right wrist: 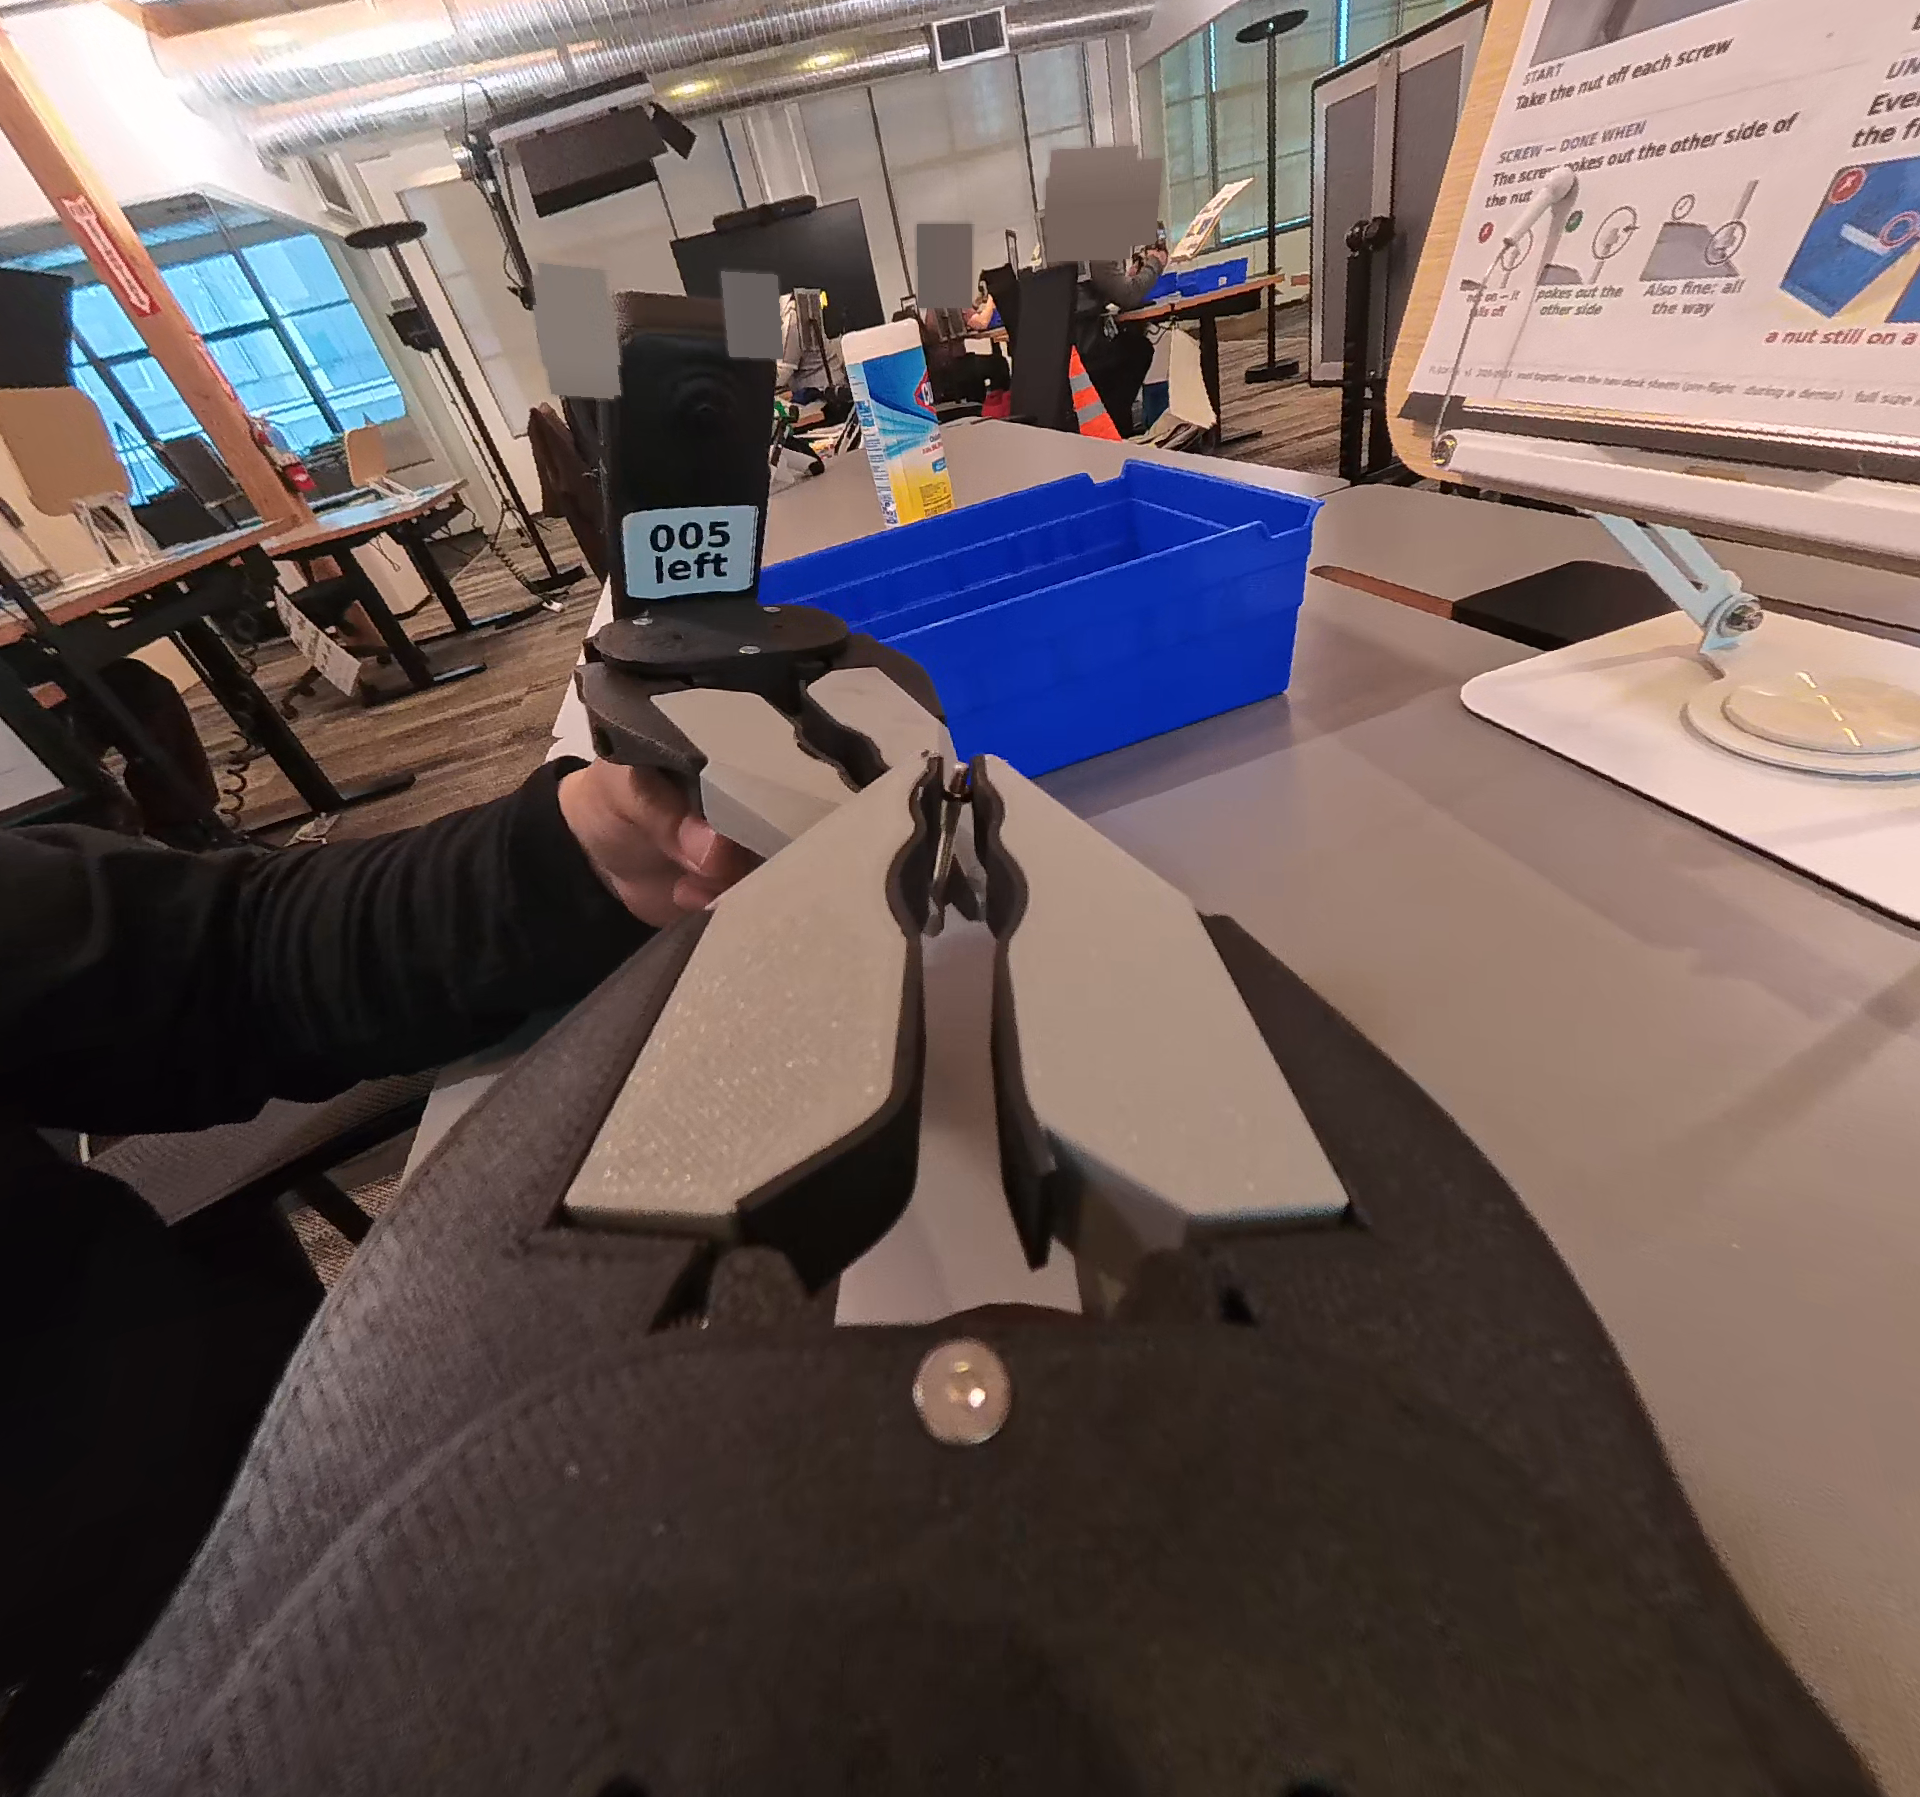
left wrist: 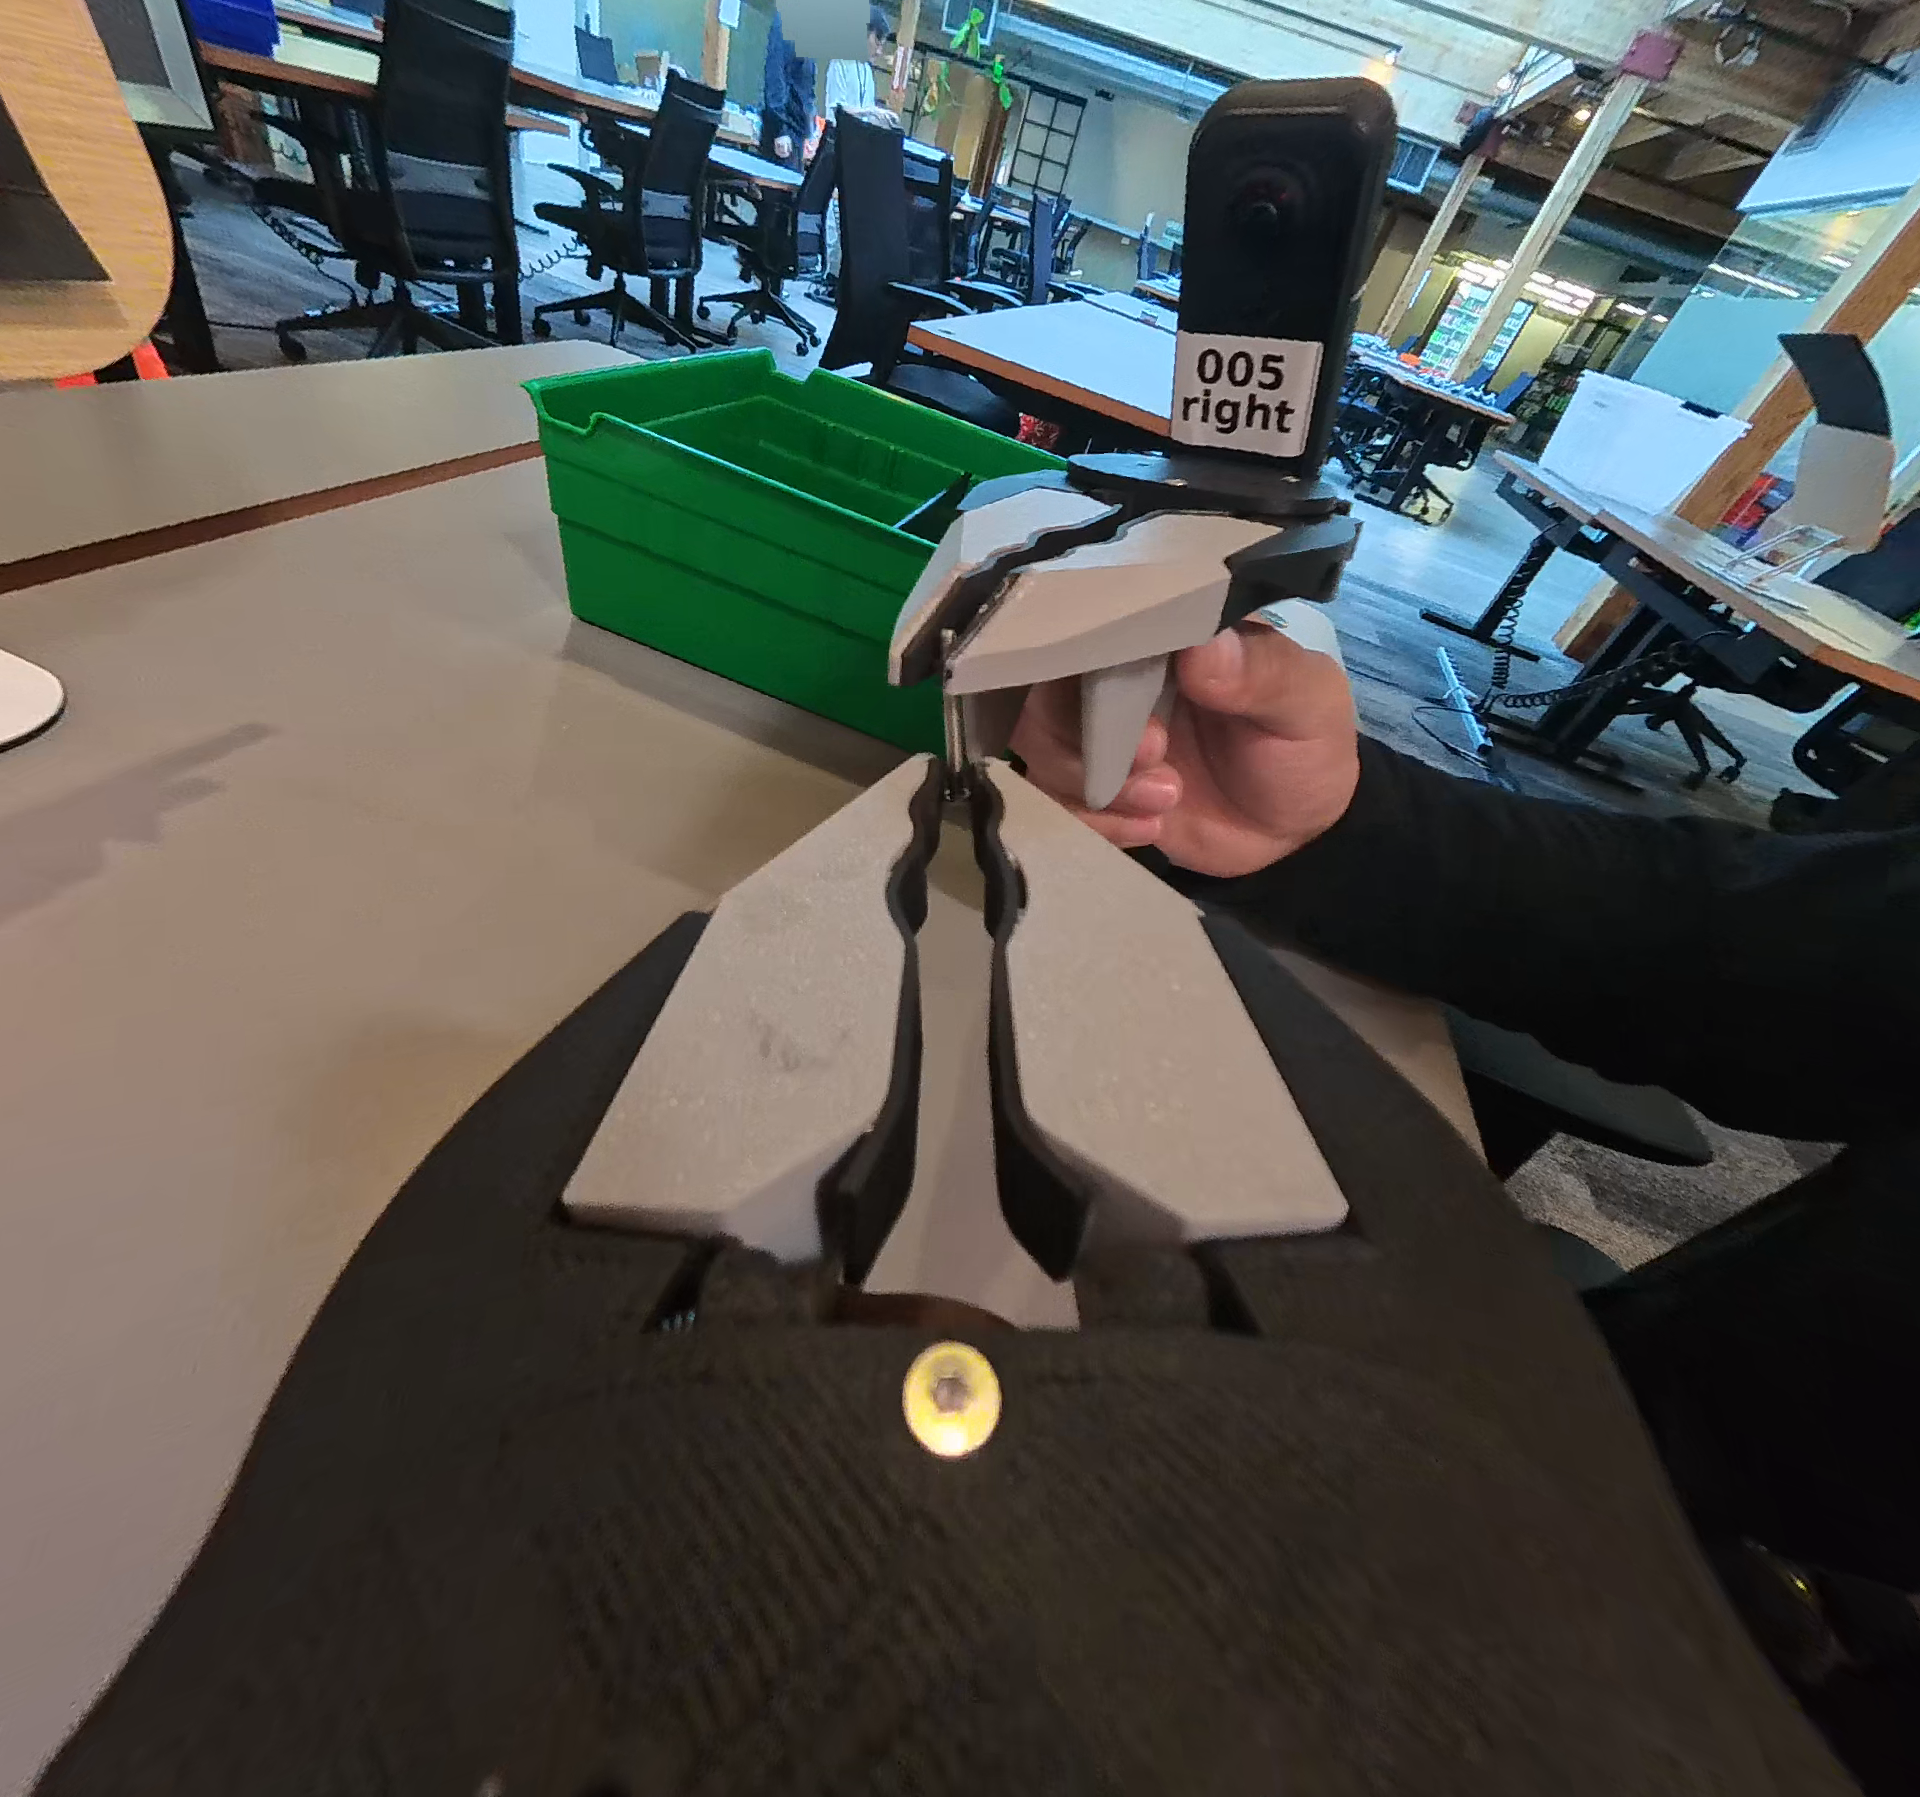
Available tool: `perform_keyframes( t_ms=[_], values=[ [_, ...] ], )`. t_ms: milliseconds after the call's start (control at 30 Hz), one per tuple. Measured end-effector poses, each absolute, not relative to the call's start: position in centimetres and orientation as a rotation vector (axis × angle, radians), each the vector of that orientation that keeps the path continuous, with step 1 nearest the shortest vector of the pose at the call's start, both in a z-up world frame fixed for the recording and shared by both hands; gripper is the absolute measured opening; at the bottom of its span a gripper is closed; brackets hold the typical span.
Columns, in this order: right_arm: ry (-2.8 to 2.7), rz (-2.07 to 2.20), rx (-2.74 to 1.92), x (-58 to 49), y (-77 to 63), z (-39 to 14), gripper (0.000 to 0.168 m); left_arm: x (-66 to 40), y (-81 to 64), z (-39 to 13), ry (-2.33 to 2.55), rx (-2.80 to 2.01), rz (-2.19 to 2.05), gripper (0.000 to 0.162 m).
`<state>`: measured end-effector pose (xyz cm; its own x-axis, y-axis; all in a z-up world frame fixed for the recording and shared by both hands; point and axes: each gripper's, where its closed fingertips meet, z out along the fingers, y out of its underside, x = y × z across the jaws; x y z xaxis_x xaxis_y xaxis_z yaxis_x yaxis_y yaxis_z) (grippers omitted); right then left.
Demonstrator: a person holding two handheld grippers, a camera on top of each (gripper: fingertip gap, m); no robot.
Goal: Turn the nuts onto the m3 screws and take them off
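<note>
**Both grippers pinched on one small screw, tip to tip above the table**

Left wrist view, left to right: grey table (left wrist: 312,812), green bin (left wrist: 727,542) near its far edge, then the right gripper (left wrist: 951,651) held in a person's hand (left wrist: 1236,750) with a black sleeve. Its fingers are closed on the upper end of a thin metal screw (left wrist: 957,729), which hangs down into the left gripper (left wrist: 956,791). The left gripper's fingertips are pinched on the lower end, where a small dark part sits; can't tell if that is the nut.

Right wrist view, left to right: black-sleeved hand (right wrist: 655,843) holding the left gripper (right wrist: 914,760), then the right gripper (right wrist: 951,812), with the screw (right wrist: 945,854) lying between its closed fingers, tilted. Blue bin (right wrist: 1091,625) behind on the table (right wrist: 1455,916), wipes canister (right wrist: 894,428) behind the bin, instruction sheet on a white stand (right wrist: 1704,698) at far right.
</note>
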<state>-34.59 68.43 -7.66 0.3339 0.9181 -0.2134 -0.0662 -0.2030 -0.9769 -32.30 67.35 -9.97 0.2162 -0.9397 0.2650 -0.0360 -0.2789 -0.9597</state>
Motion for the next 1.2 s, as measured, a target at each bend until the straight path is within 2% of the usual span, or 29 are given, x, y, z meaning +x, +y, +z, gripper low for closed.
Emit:
perform_keyframes(
  t_ms=[500, 633, 1033, 1200],
  values=[
    [-0.833, 1.081, -1.544, -34.9, 68.8, -8.8, 0.002, -32.6, 67.8, -10.5, 0.918, -1.615, -1.252, 0.001],
    [-0.819, 1.096, -1.539, -34.8, 68.9, -8.6, 0.002, -32.4, 67.7, -10.8, 0.926, -1.627, -1.250, 0.005],
    [-0.816, 1.133, -1.536, -34.8, 68.7, -8.6, 0.002, -32.6, 67.9, -10.7, 0.958, -1.595, -1.170, 0.000],
    [-0.770, 1.108, -1.544, -34.2, 69.4, -8.5, 0.016, -33.0, 68.4, -10.3, 0.923, -1.589, -1.153, 0.000]
  ],
)
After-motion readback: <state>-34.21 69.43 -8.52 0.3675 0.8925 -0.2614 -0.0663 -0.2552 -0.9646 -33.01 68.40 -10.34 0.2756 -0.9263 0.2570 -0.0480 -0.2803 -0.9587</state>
